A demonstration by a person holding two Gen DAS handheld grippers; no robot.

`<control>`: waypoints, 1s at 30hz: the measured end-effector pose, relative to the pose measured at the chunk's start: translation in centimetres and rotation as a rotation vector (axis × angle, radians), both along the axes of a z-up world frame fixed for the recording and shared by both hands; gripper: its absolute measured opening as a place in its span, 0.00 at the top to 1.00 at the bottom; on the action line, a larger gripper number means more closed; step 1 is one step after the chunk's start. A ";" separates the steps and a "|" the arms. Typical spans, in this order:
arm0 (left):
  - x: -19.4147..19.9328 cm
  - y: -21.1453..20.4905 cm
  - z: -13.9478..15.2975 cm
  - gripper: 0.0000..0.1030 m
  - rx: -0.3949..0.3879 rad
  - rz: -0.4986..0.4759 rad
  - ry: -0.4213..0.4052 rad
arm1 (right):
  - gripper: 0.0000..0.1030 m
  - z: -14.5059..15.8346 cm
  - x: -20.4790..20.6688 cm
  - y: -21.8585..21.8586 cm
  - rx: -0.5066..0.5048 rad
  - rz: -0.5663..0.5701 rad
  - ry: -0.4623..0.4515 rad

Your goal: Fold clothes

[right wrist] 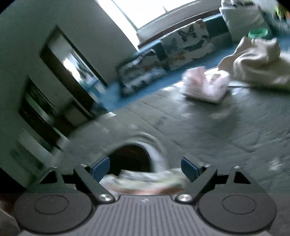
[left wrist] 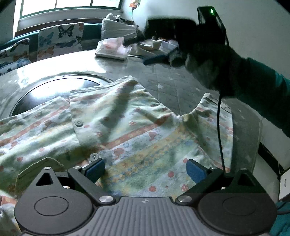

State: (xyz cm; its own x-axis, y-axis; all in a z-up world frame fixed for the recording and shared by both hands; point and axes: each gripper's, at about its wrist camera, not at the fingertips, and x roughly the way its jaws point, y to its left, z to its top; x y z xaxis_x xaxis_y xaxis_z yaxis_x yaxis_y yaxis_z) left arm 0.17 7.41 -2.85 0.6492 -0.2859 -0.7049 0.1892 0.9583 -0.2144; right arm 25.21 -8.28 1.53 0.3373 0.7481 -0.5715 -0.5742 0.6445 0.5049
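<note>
From my left wrist view, the floral shirt [left wrist: 126,127] fills the centre and lower half of the frame, spread rumpled over the bench [left wrist: 172,79]. It is pale green and cream with pink bands and small flowers, and two round buttons show along a folded front edge left of centre. My left claw [left wrist: 145,169] sits at the bottom of the frame over the cloth, its blue pads [left wrist: 96,170] standing well apart with nothing between them. My right claw [left wrist: 154,49] shows at the upper right, dark and blurred, fingers apart, above the bench. In the right wrist view that claw [right wrist: 145,168] is spread wide too, with a blurred strip of the shirt [right wrist: 145,178] low between the fingers. The bench is grey with a dark round inset [left wrist: 54,90]. A pink bundle [left wrist: 114,47] and a beige heap [right wrist: 257,59] lie on the far side, before butterfly-print cushions [left wrist: 59,40] under a bright window [left wrist: 70,5].
</note>
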 end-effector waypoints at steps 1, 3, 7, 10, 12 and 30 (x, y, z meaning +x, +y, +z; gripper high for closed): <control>-0.1 0.2 0.2 0.06 0.003 0.007 -0.005 | 0.15 0.0 -0.5 0.3 -0.028 0.014 -0.018; -0.3 0.8 0.6 0.06 0.005 0.026 -0.014 | 0.15 -0.1 -1.3 1.2 -0.068 0.047 -0.036; 0.0 2.7 1.8 0.06 0.017 0.092 -0.036 | 0.15 -1.0 -3.7 3.7 -0.179 0.116 -0.096; 0.7 4.9 2.5 0.06 0.029 0.159 -0.049 | 0.15 -1.7 -5.0 5.5 -0.249 0.153 -0.144; 1.3 6.4 2.3 0.07 0.027 0.195 -0.037 | 0.15 -2.1 -5.5 6.5 -0.278 0.170 -0.172; 5.3 14.8 -0.2 0.18 0.126 0.444 0.041 | 0.09 -4.4 -5.9 11.2 -0.510 0.180 -0.362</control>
